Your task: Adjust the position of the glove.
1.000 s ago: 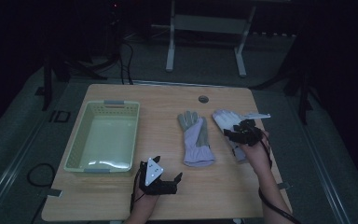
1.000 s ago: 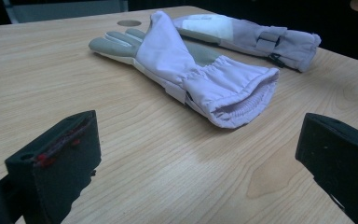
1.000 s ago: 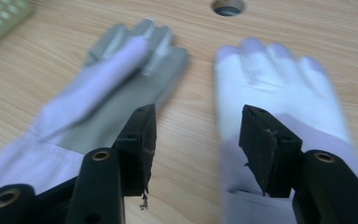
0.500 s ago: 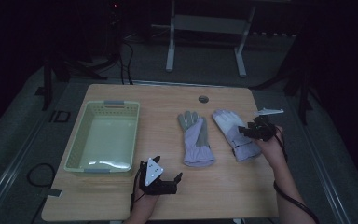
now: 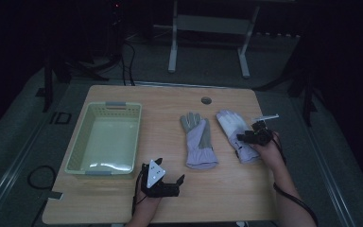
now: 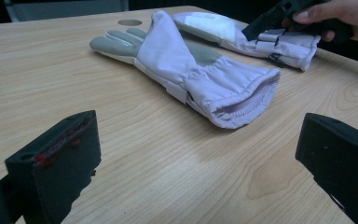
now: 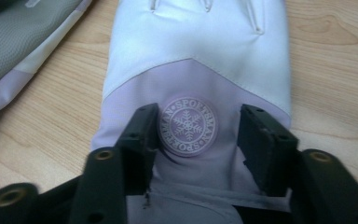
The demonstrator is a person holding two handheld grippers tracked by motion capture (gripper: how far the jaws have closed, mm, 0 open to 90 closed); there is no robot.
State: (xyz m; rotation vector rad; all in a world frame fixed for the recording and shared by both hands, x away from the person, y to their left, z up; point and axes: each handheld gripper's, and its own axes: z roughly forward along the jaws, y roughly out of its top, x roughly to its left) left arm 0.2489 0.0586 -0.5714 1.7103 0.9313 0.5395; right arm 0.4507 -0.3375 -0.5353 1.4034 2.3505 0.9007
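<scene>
Right gripper [image 7: 198, 128], held in a person's hand at the table's right side, presses down on the back of a pale glove [image 7: 200, 60], its two black jaws partly apart and straddling a round embossed badge with a snowflake at its centre. The jaws have just been closing, and lilac fabric bunches between them, though whether the pads already pinch it cannot be told. This right-hand glove [image 5: 236, 132] lies flat on the wooden table [image 5: 217, 198], fingers pointing away from the person; its upper half is white with stitched finger seams, and below a pointed seam it turns lilac (the badge sits just under that point). A strap crosses its wrist in the left gripper view. Just beside it lies a second glove [image 5: 198, 142], palm up, grey on the palm and fingers with a lilac gathered cuff, the two not touching. Left gripper [image 5: 163, 182] rests near the table's front edge, jaws wide apart and holding nothing. A pale green basket [image 5: 82, 156] stands at the left, well apart from both gloves.
</scene>
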